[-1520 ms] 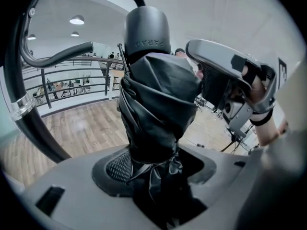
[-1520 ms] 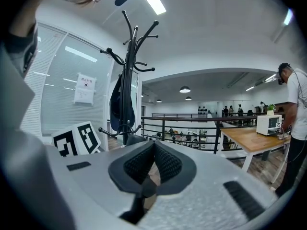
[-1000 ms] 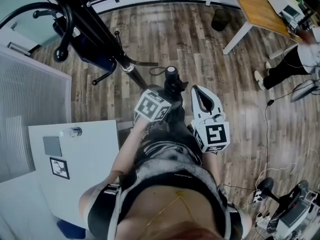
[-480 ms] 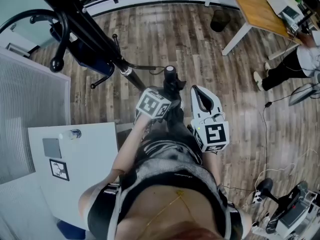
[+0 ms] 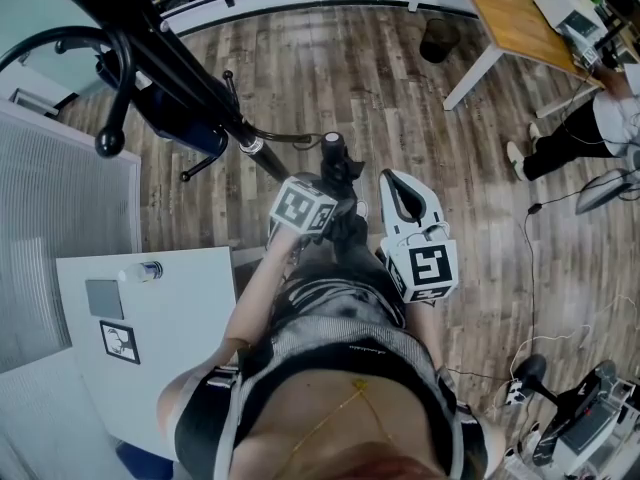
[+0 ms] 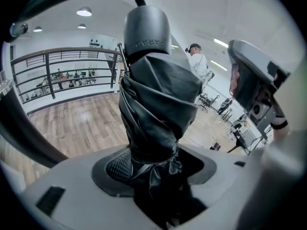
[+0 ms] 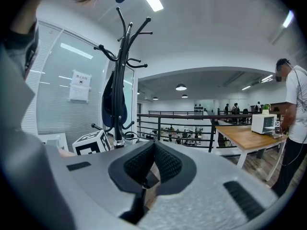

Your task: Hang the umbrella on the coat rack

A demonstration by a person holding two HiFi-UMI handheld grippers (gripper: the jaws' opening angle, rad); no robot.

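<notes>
Jaws of the left gripper (image 6: 151,164) are squeezed tight on the black folded cloth umbrella (image 6: 158,104), low down near one end. Jaws of the right gripper (image 7: 153,163) are pressed together with nothing in them.

I think this is the carrying step: the umbrella is held out in front of the person, near the tall black metal coat rack (image 7: 122,75) but not touching it. Next it needs to go up to a free hook and catch there (I can't see a loop or strap).

Its long side runs straight out from the jaws. Its round grey end points away from the person, toward the rack.
</notes>
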